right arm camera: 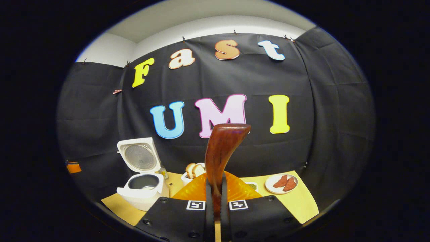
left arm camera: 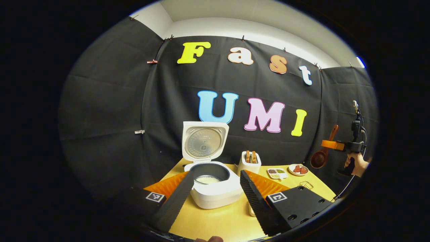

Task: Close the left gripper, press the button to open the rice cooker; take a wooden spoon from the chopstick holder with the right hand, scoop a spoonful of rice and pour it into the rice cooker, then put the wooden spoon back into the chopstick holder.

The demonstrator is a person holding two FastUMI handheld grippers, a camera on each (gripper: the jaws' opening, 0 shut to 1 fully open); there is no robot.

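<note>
1. The rice cooker (left arm camera: pixel 215 188) stands on the yellow worktop (left arm camera: pixel 215 222) with its lid (left arm camera: pixel 204 143) swung upright; pale contents lie at the bottom of its dark inner pot (left arm camera: pixel 209 174).
2. The left tool (left arm camera: pixel 216 195) hangs near the cooker's front, its two fingers spread wide, one on each side of the pot and gripping nothing.
3. Just right of the cooker sits the white chopstick holder (left arm camera: pixel 250 163), with two wooden handles poking up out of it.
4. Farther right on the worktop lie a small divided dish (left arm camera: pixel 277 173) of seasonings and a round plate (left arm camera: pixel 298 169) carrying reddish pieces.
5. In the left gripper view, far right and raised above the worktop, a hand (left arm camera: pixel 357 164) holds the right tool (left arm camera: pixel 331 145), which pinches the wooden spoon (left arm camera: pixel 320 156) by its handle, bowl hanging low.
6. In the right gripper view the right tool's fingers are pressed together on the spoon's handle (right arm camera: pixel 220 158), which rises upright between them.
7. From that view the open cooker lies to the left and the plate to the right.
</note>
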